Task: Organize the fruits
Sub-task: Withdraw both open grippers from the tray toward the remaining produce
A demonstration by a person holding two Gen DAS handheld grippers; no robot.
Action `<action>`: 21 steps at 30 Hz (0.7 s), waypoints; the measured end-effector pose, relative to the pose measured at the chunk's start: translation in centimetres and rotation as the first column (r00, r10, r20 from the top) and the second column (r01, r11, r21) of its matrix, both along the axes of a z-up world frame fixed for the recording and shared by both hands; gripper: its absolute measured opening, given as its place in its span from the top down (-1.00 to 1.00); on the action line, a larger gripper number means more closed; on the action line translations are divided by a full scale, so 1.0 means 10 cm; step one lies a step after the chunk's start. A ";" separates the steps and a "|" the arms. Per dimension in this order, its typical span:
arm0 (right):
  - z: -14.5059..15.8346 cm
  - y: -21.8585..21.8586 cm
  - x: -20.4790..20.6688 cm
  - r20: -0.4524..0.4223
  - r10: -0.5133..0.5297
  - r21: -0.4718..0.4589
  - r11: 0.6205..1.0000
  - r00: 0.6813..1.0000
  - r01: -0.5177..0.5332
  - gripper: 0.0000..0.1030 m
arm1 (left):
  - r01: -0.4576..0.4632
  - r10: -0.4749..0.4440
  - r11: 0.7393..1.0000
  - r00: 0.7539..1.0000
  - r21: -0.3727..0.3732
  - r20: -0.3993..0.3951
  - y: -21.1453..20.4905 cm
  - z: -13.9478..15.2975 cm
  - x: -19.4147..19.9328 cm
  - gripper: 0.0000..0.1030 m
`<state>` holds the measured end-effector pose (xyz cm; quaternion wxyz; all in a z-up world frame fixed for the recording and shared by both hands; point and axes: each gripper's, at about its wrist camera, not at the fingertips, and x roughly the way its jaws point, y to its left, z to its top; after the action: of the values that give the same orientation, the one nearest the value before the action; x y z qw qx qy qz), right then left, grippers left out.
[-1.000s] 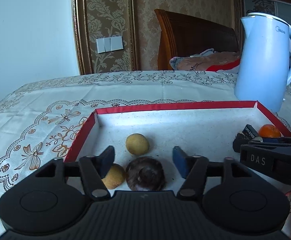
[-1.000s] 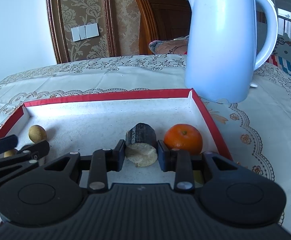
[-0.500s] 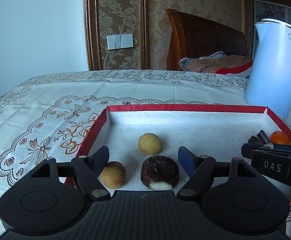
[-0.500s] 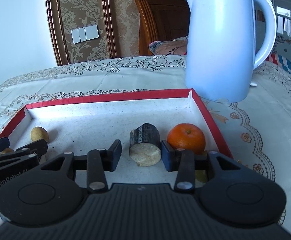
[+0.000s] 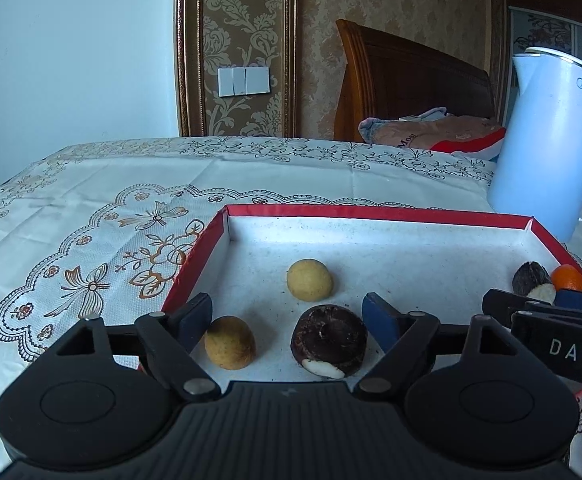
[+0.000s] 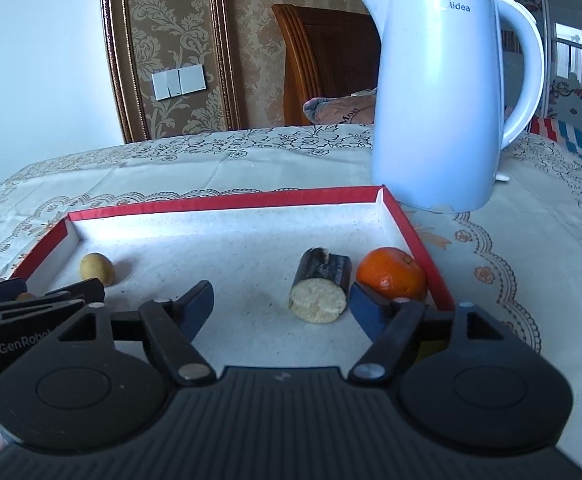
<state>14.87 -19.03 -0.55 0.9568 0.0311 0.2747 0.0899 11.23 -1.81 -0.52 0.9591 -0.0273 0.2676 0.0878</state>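
A red-rimmed tray with a white floor holds the fruit. In the left wrist view two yellow-brown longans and a dark round mangosteen lie near the front. My left gripper is open and empty, with the near longan and the mangosteen between its fingers. In the right wrist view a dark cut piece with a pale end and an orange mandarin lie at the tray's right. My right gripper is open and empty, the cut piece just ahead between its fingers.
A white electric kettle stands on the patterned tablecloth just behind the tray's right far corner. A wooden chair with a cushion is behind the table. Each gripper shows at the edge of the other's view.
My right gripper has opened and let go of the dark cut piece, which now lies on the tray floor. My left gripper has drawn back a little from the mangosteen.
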 end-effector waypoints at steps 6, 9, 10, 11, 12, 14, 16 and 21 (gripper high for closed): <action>0.00 -0.08 -0.09 -0.006 0.011 0.044 0.999 1.000 -0.011 -0.68 | 0.002 -0.003 0.999 1.000 -0.036 -0.004 0.06 0.00 -0.04 -0.60; 0.01 -0.13 -0.15 -0.005 0.005 0.066 0.998 1.000 -0.005 -0.75 | -0.004 0.004 0.998 1.000 -0.064 -0.009 0.11 0.01 -0.06 -0.60; 0.01 -0.14 -0.18 0.005 0.001 0.063 0.998 1.000 -0.001 -0.75 | -0.006 0.005 0.998 1.000 -0.067 -0.009 0.12 0.01 -0.06 -0.60; 0.02 -0.14 -0.20 0.010 0.005 0.065 0.998 1.000 -0.005 -0.77 | -0.004 0.004 0.998 1.000 -0.068 -0.007 0.12 0.01 -0.08 -0.60; 0.02 -0.16 -0.22 0.012 0.007 0.072 0.997 1.000 -0.008 -0.78 | -0.003 0.003 0.998 1.000 -0.067 -0.004 0.13 0.01 -0.09 -0.60; 0.02 -0.17 -0.27 0.016 0.013 0.083 0.996 1.000 -0.014 -0.84 | 0.001 -0.001 0.998 1.000 -0.066 0.000 0.13 0.02 -0.13 -0.60; 0.03 -0.16 -0.33 0.023 0.016 0.076 0.997 1.000 -0.018 -0.84 | 0.006 -0.006 0.998 1.000 -0.067 0.004 0.13 0.02 -0.17 -0.60; 0.04 -0.18 -0.47 0.048 0.015 0.072 0.997 0.999 -0.018 -0.89 | 0.016 -0.015 0.997 1.000 -0.076 0.020 0.16 0.05 -0.29 -0.60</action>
<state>10.15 -20.79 -0.18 0.9605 0.0615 0.2489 0.1084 8.29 -0.25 -0.05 0.9607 -0.0625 0.2614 0.0699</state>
